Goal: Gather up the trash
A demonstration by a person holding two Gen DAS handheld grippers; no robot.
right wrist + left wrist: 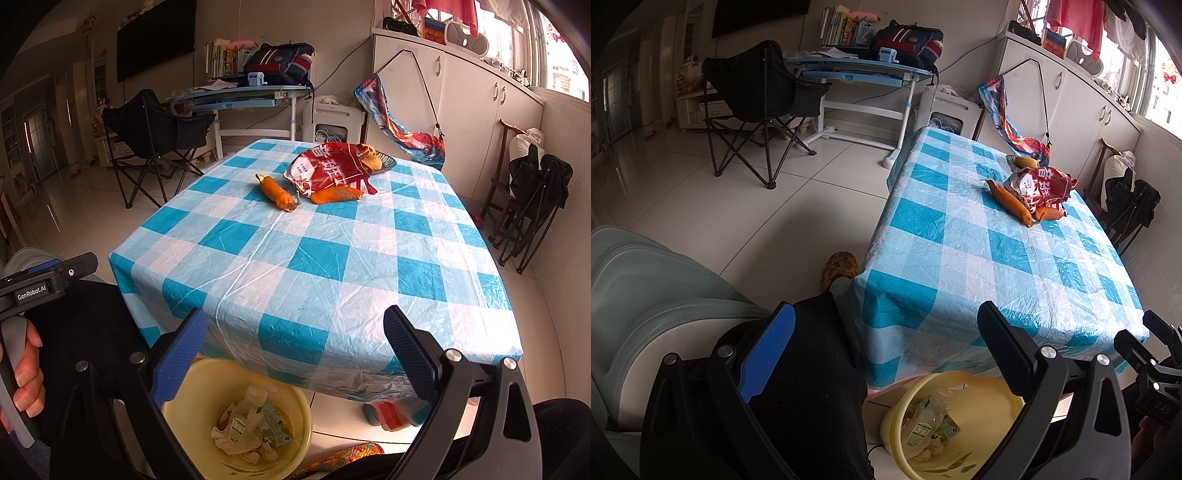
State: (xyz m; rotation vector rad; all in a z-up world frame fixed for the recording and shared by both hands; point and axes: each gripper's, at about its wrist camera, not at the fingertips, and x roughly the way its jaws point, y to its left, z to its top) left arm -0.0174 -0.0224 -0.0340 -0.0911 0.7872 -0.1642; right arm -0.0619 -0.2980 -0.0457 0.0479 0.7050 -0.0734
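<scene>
A yellow basin [295,410] [993,391] stands on the floor under the near table edge, holding a plastic bottle [245,410] [925,421], a green carton [275,424] and crumpled tissue. On the blue checked tablecloth [314,266] [997,258] lie two orange peels [279,192] [336,195] [1010,202] beside a red snack bag [328,168] [1039,184]. My right gripper [291,354] hangs open and empty above the basin. My left gripper [886,350] is also open and empty, over a person's dark-trousered knee.
A dish of fruit [380,160] sits behind the bag. A pale sofa arm [646,295] is at left, a slippered foot [838,269] by the table corner. A black folding chair [757,107] and a blue desk [857,74] stand beyond; folded chairs [532,206] at right.
</scene>
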